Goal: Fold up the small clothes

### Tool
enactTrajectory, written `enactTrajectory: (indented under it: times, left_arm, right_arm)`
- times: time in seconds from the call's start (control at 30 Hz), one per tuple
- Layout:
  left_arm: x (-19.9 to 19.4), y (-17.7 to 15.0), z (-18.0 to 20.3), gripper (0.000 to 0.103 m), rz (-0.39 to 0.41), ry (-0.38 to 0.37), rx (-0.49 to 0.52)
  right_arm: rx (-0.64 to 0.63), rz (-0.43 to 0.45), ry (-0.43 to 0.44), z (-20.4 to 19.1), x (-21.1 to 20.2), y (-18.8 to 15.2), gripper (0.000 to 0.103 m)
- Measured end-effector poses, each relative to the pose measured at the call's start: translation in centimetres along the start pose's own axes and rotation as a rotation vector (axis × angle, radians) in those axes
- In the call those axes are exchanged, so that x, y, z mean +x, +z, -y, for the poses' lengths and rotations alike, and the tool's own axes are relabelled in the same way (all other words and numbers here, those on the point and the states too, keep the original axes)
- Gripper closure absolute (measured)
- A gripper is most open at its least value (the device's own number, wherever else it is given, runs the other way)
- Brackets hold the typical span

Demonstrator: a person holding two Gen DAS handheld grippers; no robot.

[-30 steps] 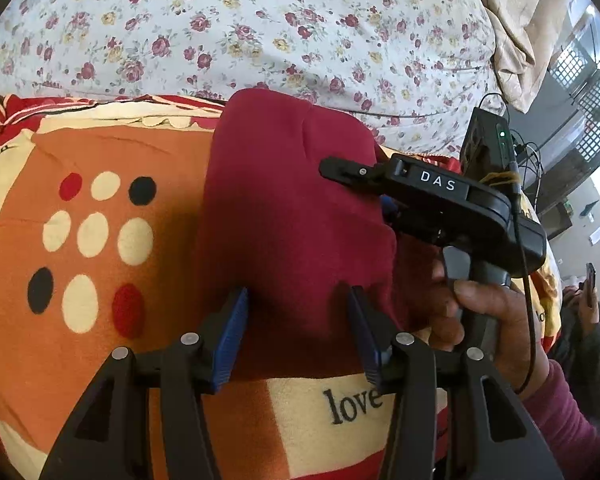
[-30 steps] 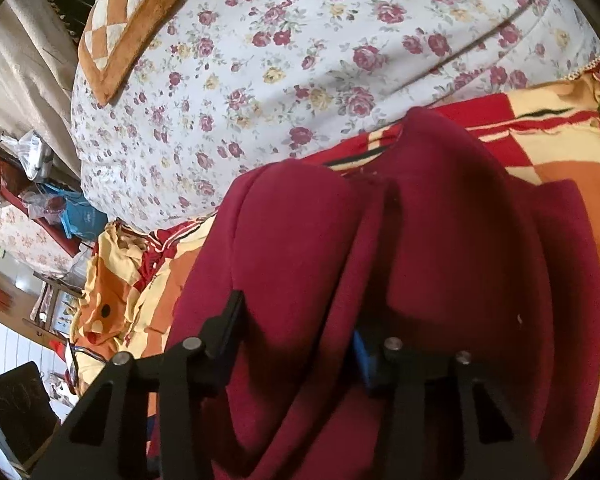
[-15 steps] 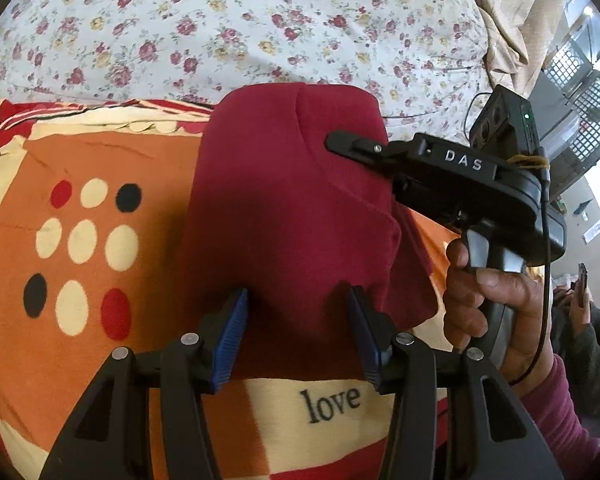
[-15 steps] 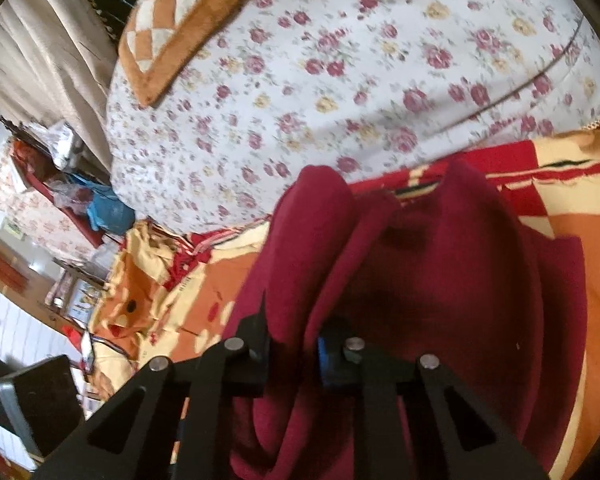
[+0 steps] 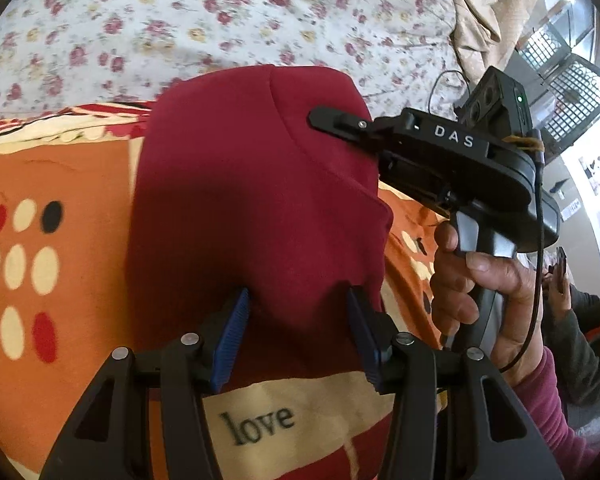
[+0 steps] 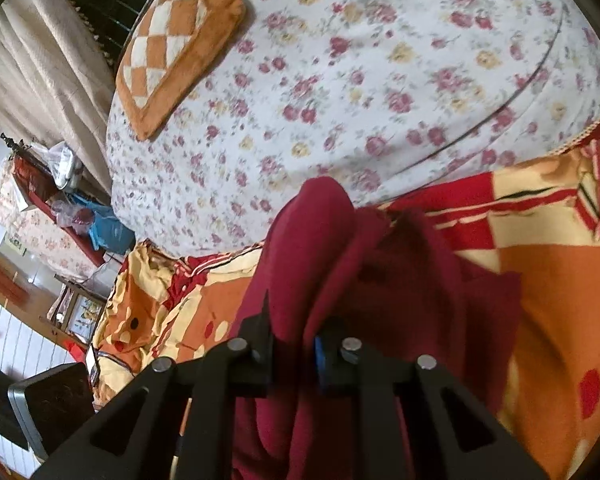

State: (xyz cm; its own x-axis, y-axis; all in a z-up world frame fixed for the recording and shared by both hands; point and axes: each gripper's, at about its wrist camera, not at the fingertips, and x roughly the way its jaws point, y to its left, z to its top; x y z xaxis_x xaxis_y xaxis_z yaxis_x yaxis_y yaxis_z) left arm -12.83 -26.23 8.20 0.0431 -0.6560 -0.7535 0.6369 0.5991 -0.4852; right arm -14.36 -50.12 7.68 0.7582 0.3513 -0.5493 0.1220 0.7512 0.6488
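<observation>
The maroon garment (image 5: 256, 208) lies bunched on the orange patterned blanket (image 5: 60, 184). The left claw (image 5: 296, 320) is half spread around its near edge. The right claw (image 6: 294, 344) is closing, pinching a raised fold.

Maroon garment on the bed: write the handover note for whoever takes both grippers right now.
Right gripper: jaws closing, pinching a bunched fold of the maroon garment, lifted off the blanket.
Left gripper: jaws half open either side of the garment's near edge; whether the pads press is unclear.
Garment: partly raised over the orange patterned blanket, floral sheet behind.
Done: one side gathered.
Left: carry the fold across, lay flat, release, probably fold again.
</observation>
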Motion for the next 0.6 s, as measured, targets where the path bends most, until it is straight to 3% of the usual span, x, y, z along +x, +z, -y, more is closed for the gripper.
enactTrajectory:
  times: [0.33, 0.5, 0.6]
  left_arm:
    - [2.4, 0.5, 1.9, 0.063, -0.029, -0.013, 0.030]
    - [3.4, 0.2, 2.3, 0.063, -0.048, 0.002, 0.040]
    - [3.3, 0.0, 2.5, 0.063, -0.044, 0.014, 0.050]
  right_arm:
    - [0.039, 0.009, -0.085, 3.6, -0.4, 0.8, 0.089]
    - [0.095, -0.047, -0.176, 7.2, 1.5, -0.4, 0.089]
    - [0.126, -0.053, -0.171, 8.4, 2.0, -1.1, 0.089]
